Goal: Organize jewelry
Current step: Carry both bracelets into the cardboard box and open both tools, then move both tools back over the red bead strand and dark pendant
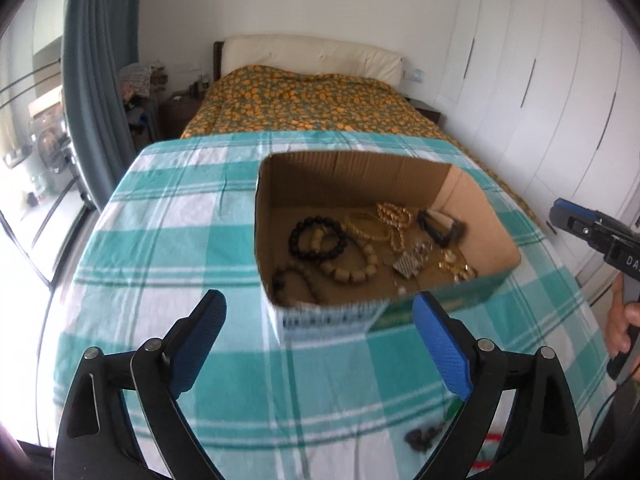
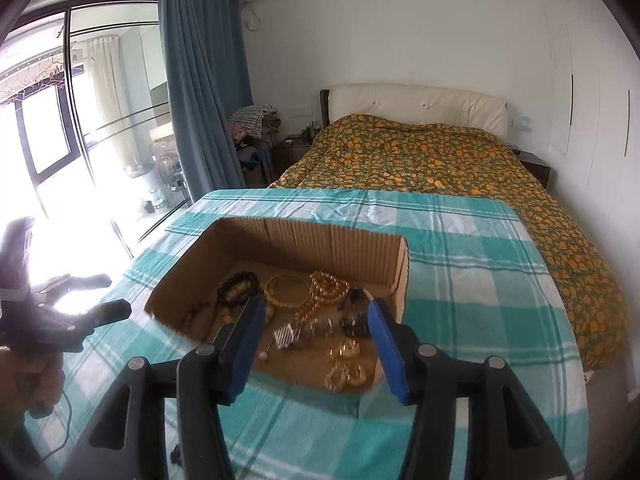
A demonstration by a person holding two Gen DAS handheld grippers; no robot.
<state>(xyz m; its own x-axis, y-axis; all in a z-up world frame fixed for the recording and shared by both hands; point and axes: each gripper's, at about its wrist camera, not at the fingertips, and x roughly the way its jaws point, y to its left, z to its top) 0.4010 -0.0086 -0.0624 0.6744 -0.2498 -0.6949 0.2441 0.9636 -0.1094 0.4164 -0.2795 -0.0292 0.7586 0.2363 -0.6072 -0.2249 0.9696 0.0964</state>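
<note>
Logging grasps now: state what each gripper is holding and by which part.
Nothing is held. The left gripper and right gripper are both open and empty, near the cardboard box of jewelry.

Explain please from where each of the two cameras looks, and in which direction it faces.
Left wrist: sits on the left gripper, facing the cardboard box and the bed behind; its open fingers, plus the right gripper at the right edge, show.
Right wrist: sits on the right gripper, over the box's near right corner, facing the bed; its open fingers, plus the left gripper at left, show.
Shared: box, black bead bracelet, checked cloth, bed.
</note>
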